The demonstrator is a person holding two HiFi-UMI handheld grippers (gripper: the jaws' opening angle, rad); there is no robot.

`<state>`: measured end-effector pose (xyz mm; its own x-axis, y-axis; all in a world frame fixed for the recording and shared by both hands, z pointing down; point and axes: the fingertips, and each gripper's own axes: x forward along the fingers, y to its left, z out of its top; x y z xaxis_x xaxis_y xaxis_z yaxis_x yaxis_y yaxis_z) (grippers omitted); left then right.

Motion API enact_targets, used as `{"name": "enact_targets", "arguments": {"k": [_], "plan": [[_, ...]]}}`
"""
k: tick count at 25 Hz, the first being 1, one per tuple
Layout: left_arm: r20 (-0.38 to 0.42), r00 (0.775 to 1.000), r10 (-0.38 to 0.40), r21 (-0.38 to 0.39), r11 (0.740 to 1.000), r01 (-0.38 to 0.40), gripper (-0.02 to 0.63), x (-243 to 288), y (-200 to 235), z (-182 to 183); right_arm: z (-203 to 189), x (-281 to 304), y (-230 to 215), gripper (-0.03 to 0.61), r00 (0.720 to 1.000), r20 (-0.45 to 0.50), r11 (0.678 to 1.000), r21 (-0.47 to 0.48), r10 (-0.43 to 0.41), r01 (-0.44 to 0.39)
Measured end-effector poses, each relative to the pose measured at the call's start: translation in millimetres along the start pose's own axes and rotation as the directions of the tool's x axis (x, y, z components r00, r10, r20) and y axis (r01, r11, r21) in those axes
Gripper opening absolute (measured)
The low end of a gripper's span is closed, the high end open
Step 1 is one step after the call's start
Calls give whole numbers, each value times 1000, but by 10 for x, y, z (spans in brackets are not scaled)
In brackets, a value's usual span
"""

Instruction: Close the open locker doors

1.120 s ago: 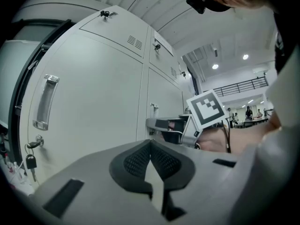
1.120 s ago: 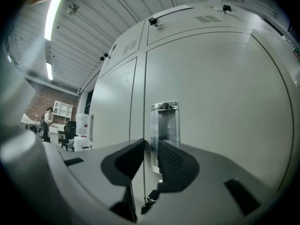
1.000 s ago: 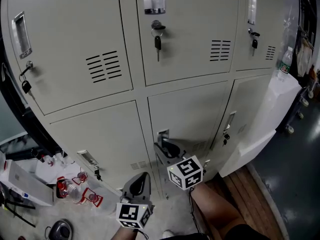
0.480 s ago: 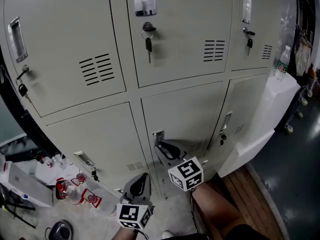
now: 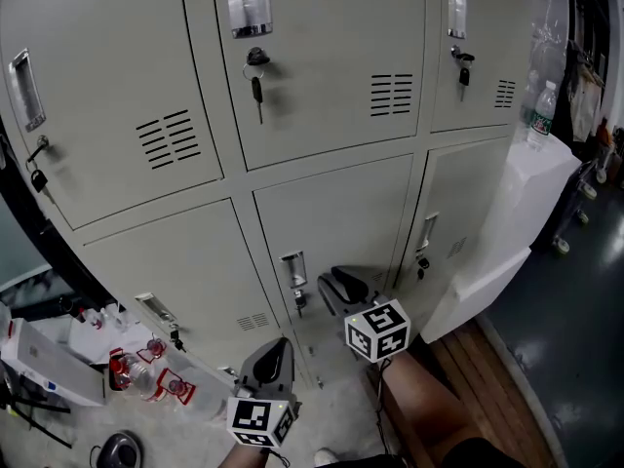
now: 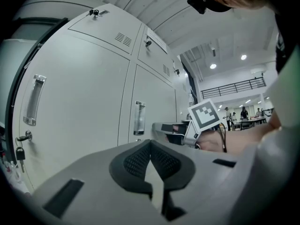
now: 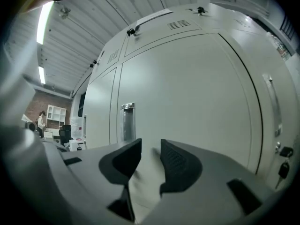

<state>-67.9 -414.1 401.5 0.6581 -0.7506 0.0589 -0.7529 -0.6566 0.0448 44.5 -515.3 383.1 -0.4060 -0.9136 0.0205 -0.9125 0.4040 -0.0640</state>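
Now the lower middle locker [image 5: 331,217] looks shut; left claw [image 6: 151,144] clenched, right claw [image 7: 151,149] just opening, empty.

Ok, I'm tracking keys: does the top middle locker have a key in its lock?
Yes, a key hangs from the lock on the top middle locker door.

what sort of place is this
Likely a locker area in a workshop or lab building: a bank of grey metal lockers with keys in their locks, and people in an open hall beyond.
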Motion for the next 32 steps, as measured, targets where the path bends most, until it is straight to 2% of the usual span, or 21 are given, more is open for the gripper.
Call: {"name": "enact_targets", "arguments": {"k": [3,6,12,22,28,32], "plan": [[-6,1000,2,-2,1000,-2,4,2,-108,-11,-42,-167,-148,105,1000,-5,999,36,-24,24],[4,1000,19,0,1000,-19,5,15,-227,11,-80,-366,-279,7,998,-20,998,36,-58,58],[-5,998,66,-32,997,-66,3,-20,-681,-4,-104,-913,-376,2,998,-62,1000,-7,-25,25],[24,993,119,-38,992,-118,3,-112,-1815,-18,20,-2065,-561,2,997,-67,995,-84,40,-46],[21,987,158,-56,986,-157,3,-259,-2410,-89,-20,-2660,-660,2,994,-79,993,-85,78,-85],[11,983,183,-41,982,-183,5,-390,-2628,-147,-70,-2855,-645,2,991,-82,992,-56,104,-109]]}}
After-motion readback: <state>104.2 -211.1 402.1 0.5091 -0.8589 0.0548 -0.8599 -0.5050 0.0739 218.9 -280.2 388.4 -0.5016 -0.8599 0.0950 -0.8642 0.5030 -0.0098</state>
